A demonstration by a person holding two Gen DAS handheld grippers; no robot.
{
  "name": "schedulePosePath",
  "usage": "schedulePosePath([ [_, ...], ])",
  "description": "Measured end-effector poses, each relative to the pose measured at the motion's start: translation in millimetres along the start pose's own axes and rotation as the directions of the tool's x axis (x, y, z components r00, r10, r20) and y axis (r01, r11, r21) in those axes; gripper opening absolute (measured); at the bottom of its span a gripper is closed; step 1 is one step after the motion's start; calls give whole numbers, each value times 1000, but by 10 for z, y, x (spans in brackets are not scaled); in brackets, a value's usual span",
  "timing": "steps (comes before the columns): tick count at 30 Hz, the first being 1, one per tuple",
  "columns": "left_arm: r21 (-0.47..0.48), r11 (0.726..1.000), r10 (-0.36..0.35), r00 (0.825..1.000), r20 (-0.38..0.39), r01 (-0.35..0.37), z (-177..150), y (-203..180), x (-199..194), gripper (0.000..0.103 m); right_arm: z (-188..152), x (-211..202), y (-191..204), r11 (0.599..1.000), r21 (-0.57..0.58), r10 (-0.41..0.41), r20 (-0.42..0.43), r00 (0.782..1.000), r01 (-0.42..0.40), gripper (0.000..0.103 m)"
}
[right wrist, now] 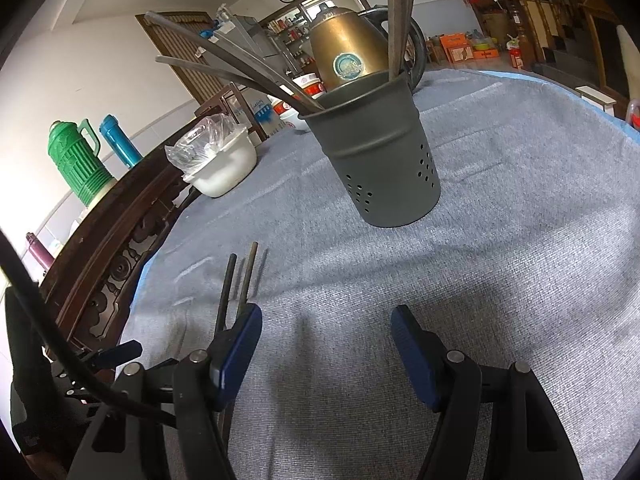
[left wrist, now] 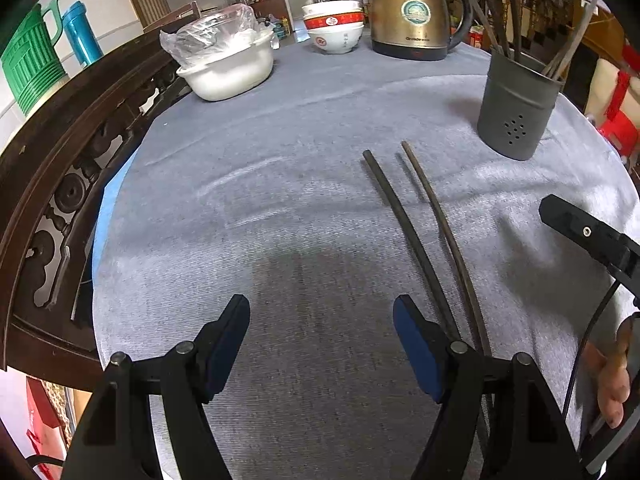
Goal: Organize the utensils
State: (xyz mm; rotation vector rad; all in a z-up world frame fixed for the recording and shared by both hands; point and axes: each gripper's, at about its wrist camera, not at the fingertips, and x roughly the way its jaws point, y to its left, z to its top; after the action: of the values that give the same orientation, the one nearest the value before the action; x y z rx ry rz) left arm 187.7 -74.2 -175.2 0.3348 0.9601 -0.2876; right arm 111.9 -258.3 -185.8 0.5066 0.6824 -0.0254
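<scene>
A round worktop (left wrist: 280, 200) under a grey cloth carries two dark chopsticks (left wrist: 420, 232) lying side by side, well short of a grey perforated utensil holder (left wrist: 516, 112) that already has several chopsticks standing in it.

The left gripper (left wrist: 322, 344) hovers low over the cloth with its blue-padded jaws spread wide and nothing between them; the near ends of the two chopsticks pass just beside and under its right finger. The right gripper (right wrist: 326, 348) is likewise wide open and empty, pointed toward the holder (right wrist: 380, 160), with the chopstick tips (right wrist: 240, 280) showing just beyond its left finger. A person's hand (left wrist: 612, 376) shows at the edge of the left wrist view.

At the far side stands a brass-coloured electric kettle (left wrist: 412, 12) with a round green-and-white badge and a line of small lettering near its base, too blurred to read with certainty. Beside it sit stacked white bowls (left wrist: 334, 26) with a red band and red emblems; dark characters on the lower bowl are too small to make out. A white tub (left wrist: 228, 68) covered with clear plastic sits further left. A green jug (left wrist: 30, 60) and a blue flask (left wrist: 82, 34) stand beyond the dark carved wooden furniture (left wrist: 72, 168).
</scene>
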Motion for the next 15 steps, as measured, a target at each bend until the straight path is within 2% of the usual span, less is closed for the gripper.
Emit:
schedulePosePath([
  [15, 5, 1000, -20, 1000, -16, 20, 11, -59, 57, 75, 1, 20, -48, 1000, 25, 13, -9, 1000, -13, 71],
])
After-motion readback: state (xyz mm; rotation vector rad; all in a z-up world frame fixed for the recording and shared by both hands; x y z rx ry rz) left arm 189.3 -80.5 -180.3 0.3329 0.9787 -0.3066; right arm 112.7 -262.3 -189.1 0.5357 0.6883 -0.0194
